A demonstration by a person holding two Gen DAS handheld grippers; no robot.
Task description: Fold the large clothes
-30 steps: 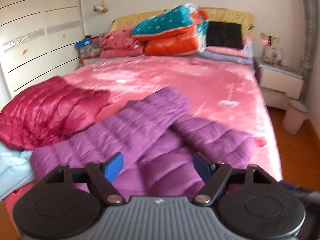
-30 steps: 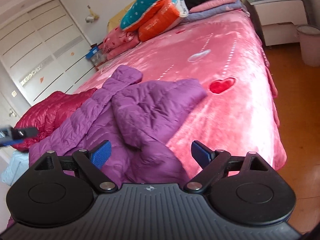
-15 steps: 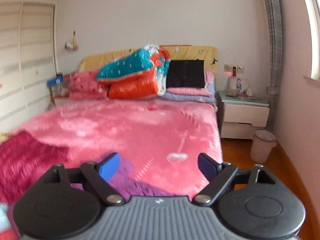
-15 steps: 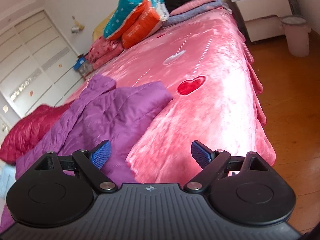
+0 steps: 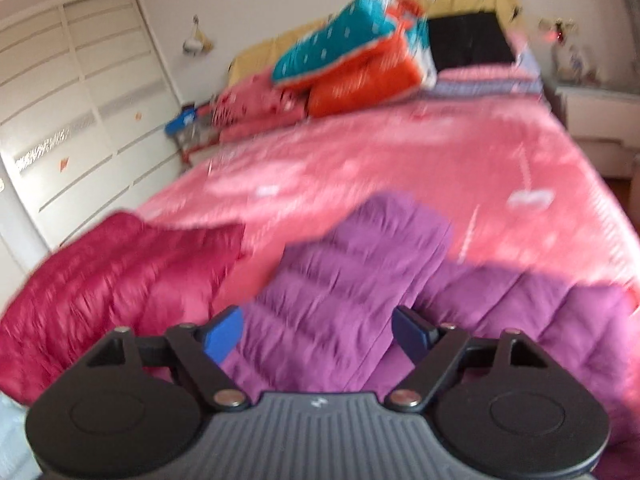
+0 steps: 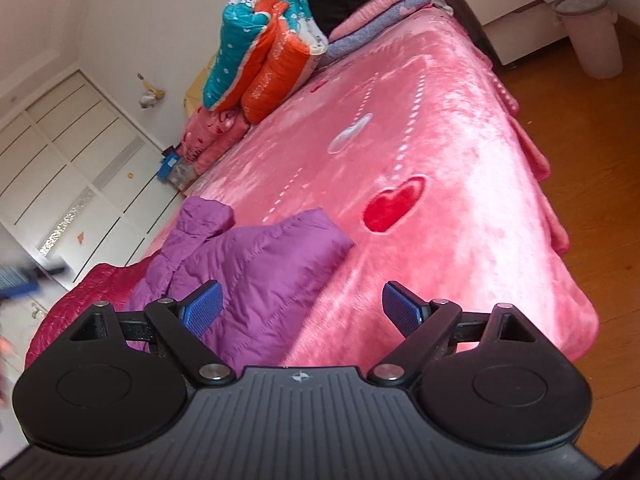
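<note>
A purple puffer jacket [image 5: 352,264] lies folded over itself on the near part of the pink bed [image 5: 400,168]. My left gripper [image 5: 318,334] hovers just above it, jaws wide but closing, with the jacket's quilted fabric showing in the gap and neither pad pressing on it. In the right wrist view the same jacket [image 6: 256,264] lies left of centre, its hood toward the wardrobe. My right gripper [image 6: 303,313] stands open over the jacket's right edge and the bare bedspread [image 6: 460,200], holding nothing. The left wrist view is blurred.
A dark red puffer jacket [image 5: 112,280] lies left of the purple one, and a pale blue garment [image 5: 12,432] shows at the lower left. Folded quilts [image 6: 260,64] are piled at the headboard. A wardrobe [image 5: 80,120] stands left; a nightstand [image 6: 516,12], bin [image 6: 592,36] and wooden floor lie right.
The left wrist view swung up toward the headboard and wall, then back down onto the purple jacket. The right wrist view rolled and shifted right, so the jacket now sits further left.
</note>
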